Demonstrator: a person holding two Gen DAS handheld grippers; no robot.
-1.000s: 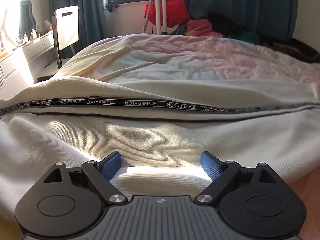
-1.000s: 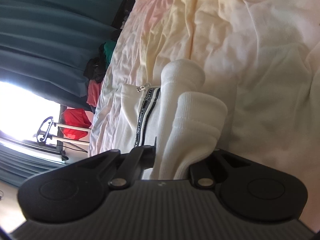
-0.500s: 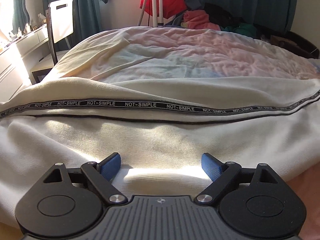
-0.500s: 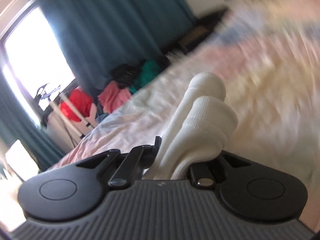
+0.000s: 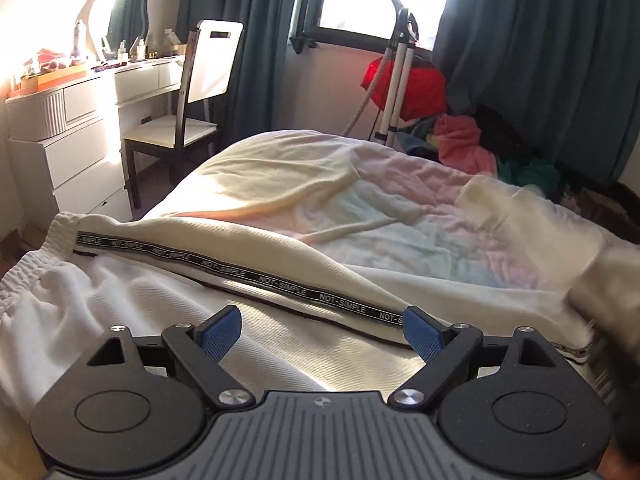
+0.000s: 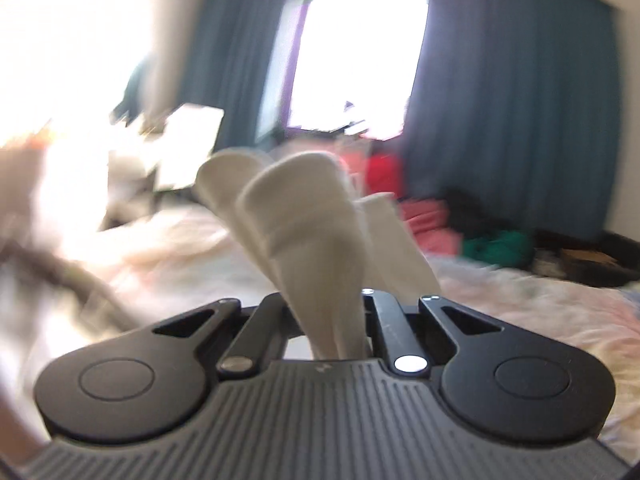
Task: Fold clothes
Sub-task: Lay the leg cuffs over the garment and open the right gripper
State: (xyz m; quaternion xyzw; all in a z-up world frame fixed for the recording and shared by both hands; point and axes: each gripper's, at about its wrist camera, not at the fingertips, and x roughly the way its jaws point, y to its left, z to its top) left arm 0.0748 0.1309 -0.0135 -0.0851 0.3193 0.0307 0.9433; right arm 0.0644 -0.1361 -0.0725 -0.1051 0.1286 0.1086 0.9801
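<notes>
Bed (image 5: 304,184) (rumpled) bearing cream trousers (image 5: 280,256).

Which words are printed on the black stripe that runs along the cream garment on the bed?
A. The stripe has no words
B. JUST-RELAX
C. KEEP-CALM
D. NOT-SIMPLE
D: in the left wrist view the black stripe on the cream garment repeats the white words NOT-SIMPLE along its length, just beyond the open left gripper.
</notes>
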